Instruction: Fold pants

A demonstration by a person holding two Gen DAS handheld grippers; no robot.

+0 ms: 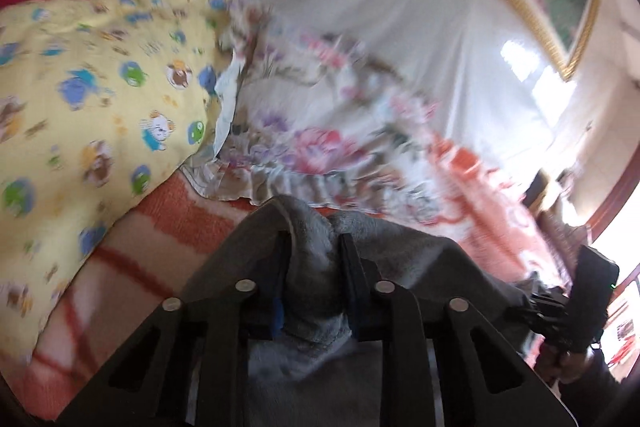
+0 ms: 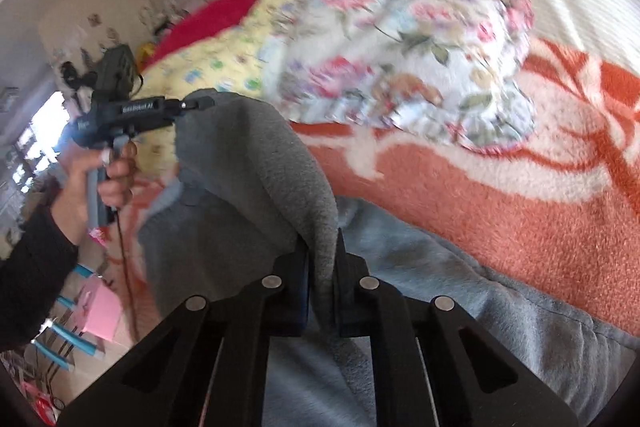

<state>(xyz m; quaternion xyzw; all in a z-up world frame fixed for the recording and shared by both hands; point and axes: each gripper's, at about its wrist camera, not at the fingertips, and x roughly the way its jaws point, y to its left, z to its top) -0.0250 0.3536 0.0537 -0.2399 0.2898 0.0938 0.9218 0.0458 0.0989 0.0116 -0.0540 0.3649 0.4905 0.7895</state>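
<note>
Left wrist view: the left gripper (image 1: 314, 259) is clamped narrow on a bunched fold of the grey pants (image 1: 400, 247), cloth pinched between both fingers at 6 o'clock. The pants are draped toward 4 o'clock, where the right gripper (image 1: 532, 303) is seen gripping the far edge. An orange blanket (image 1: 132, 247) is spread beneath. A yellow cartoon quilt (image 1: 100, 87) is seen at 9 o'clock and a floral pillow (image 1: 320, 131) at centre, both blurred. Right wrist view: the right gripper (image 2: 322, 267) is closed tight on a raised grey pants (image 2: 256, 167) edge at 6 o'clock. The left gripper (image 2: 200, 103), held in the left hand (image 2: 96, 167), is seen at 9 o'clock pinching the same garment. The lower pants are spread on the blanket toward 5 o'clock.
</note>
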